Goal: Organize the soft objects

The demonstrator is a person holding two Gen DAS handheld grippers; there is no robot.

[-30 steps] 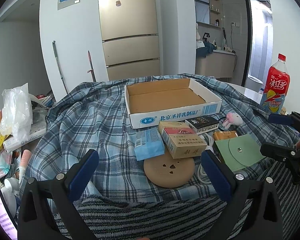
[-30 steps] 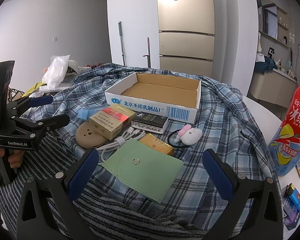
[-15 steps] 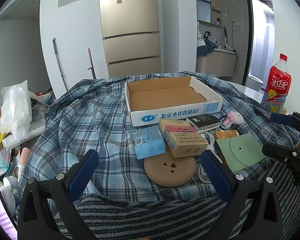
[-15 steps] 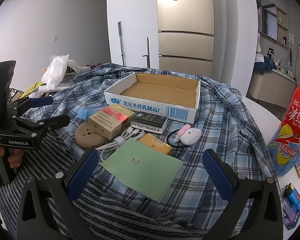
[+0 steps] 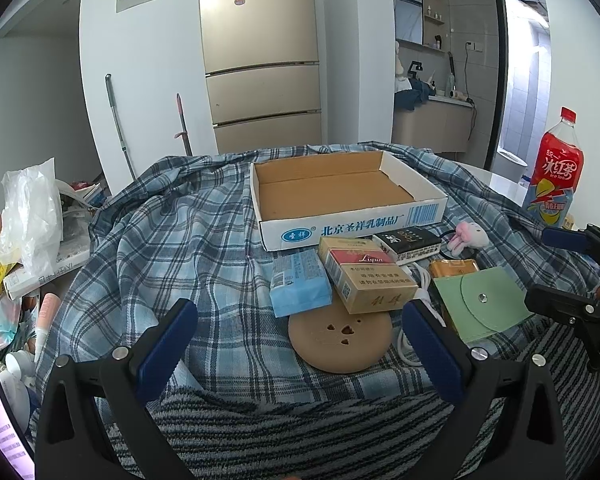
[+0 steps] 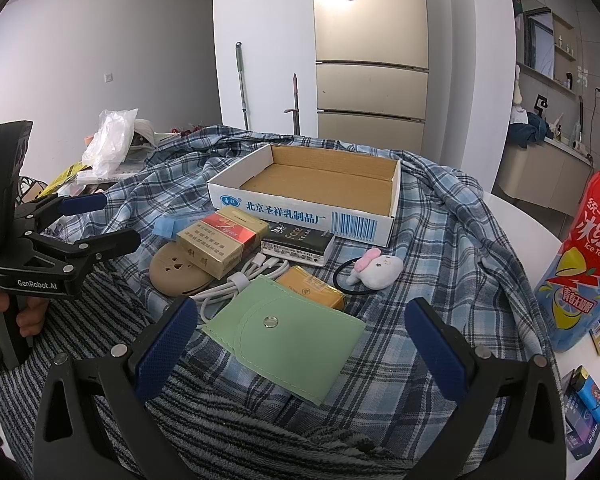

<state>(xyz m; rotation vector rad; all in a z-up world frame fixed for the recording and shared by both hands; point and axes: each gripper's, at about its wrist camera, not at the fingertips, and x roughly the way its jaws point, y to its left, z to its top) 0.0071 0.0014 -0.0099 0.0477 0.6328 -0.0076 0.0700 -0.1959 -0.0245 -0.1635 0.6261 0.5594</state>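
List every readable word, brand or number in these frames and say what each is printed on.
"北京圣祥乳制品厂": front wall of the white cardboard tray.
"Liqun": red and gold cigarette pack.
"冰红茶" and "Ice Tea": red-labelled drink bottle.
"GenRobot.AI": black body of the left tool.
"Face", uncertain: black and white box.
Too small or blurred: barcode digits, blue tissue packet, amber packet, wall panel.

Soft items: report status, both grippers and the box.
Left gripper open, empty. Right gripper open, empty, over the green pouch. Cardboard box empty; plush hair tie outside it. Nothing blocking.
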